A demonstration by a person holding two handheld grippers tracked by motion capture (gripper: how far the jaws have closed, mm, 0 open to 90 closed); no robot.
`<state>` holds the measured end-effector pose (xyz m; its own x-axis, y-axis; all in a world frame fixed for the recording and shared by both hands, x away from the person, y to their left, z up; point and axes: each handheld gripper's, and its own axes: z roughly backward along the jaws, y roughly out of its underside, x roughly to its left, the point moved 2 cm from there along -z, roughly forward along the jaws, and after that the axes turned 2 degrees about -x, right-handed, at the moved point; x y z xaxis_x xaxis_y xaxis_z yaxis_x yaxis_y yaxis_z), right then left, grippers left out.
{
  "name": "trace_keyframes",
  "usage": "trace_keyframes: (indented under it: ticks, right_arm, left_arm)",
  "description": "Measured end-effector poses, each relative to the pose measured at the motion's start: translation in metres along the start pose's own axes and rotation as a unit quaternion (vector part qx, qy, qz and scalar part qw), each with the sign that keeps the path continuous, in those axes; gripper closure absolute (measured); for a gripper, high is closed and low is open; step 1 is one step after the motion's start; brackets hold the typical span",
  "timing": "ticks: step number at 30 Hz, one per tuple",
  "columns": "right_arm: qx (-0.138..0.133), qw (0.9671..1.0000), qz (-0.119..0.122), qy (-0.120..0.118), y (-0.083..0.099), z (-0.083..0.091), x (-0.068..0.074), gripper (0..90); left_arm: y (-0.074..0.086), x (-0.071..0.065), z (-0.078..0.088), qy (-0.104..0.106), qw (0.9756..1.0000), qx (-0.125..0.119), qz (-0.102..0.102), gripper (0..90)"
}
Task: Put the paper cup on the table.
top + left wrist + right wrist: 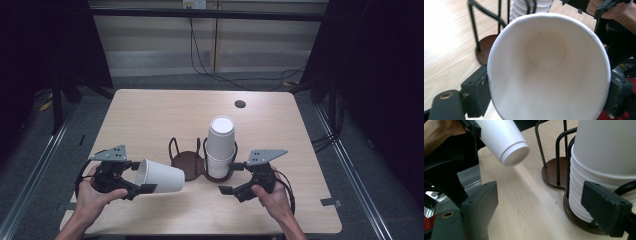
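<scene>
Jaws first: your left gripper (142,176) has its two black pads clamped on the rim of a white paper cup (160,176), one pad on each side of the mouth, as the left gripper view shows with the cup's open mouth (548,72) facing the camera. The cup lies on its side in the air, its closed base pointing toward the middle of the table and toward the holder. Your right gripper (231,178) stands with its jaws apart and nothing between the pads; in the right gripper view the right-hand jaw sits just beside the lower cups of the stack, but you cannot tell from that view whether it touches them.

Just beyond the jaws stands the dark wire cup holder with two round brown bases (189,162). Its right ring carries the tall stack of white paper cups (220,147), upright and nested. Its left ring is bare, the brown disc (486,48) showing under the wire loops.

As for progress, you appear to have one cup separated from the stack and in hand, not yet set down. What seems left is to turn that cup upright and lower it into the bare left ring, then let go; the stack suggests more cups could follow. Around all this, the light wooden table (150,115) carries nothing else near your hands.
</scene>
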<state>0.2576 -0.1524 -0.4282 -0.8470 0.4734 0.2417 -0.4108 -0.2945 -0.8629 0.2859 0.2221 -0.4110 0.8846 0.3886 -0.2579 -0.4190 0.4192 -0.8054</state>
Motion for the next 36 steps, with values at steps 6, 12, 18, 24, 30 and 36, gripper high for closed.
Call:
trace_keyframes:
  ticks: [6, 12, 18, 24, 30, 36]
  right_arm:
    - [0.001, 1.0, -0.002, 0.001, 0.001, 0.0, -0.001, 14.3]
    - [0.016, 0.9999, -0.003, -0.001, 0.002, 0.0, -0.003, 14.3]
    - [0.013, 0.9999, -0.004, 0.005, 0.002, 0.001, -0.005, 14.2]
    - [0.016, 0.9998, -0.001, 0.009, 0.003, 0.002, -0.006, 14.3]
    - [0.019, 0.9998, -0.001, 0.008, 0.003, 0.001, -0.007, 14.2]
    - [0.021, 0.9997, -0.001, 0.011, 0.003, 0.001, -0.007, 14.2]
  left_arm:
    - [0.004, 0.011, 0.01, -0.014, 0.9998, 0.011, 0.003, 14.3]
    - [0.005, 0.021, 0.018, -0.036, 0.9992, 0.018, 0.003, 13.9]
    - [0.0, 0.027, 0.024, -0.055, 0.9977, 0.039, 0.001, 13.8]
    - [-0.004, 0.037, 0.027, -0.076, 0.9948, 0.066, -0.012, 13.7]
    - [-0.007, 0.049, 0.028, -0.088, 0.9928, 0.08, -0.01, 13.7]
    - [-0.018, 0.061, 0.031, -0.108, 0.9886, 0.104, -0.014, 13.6]
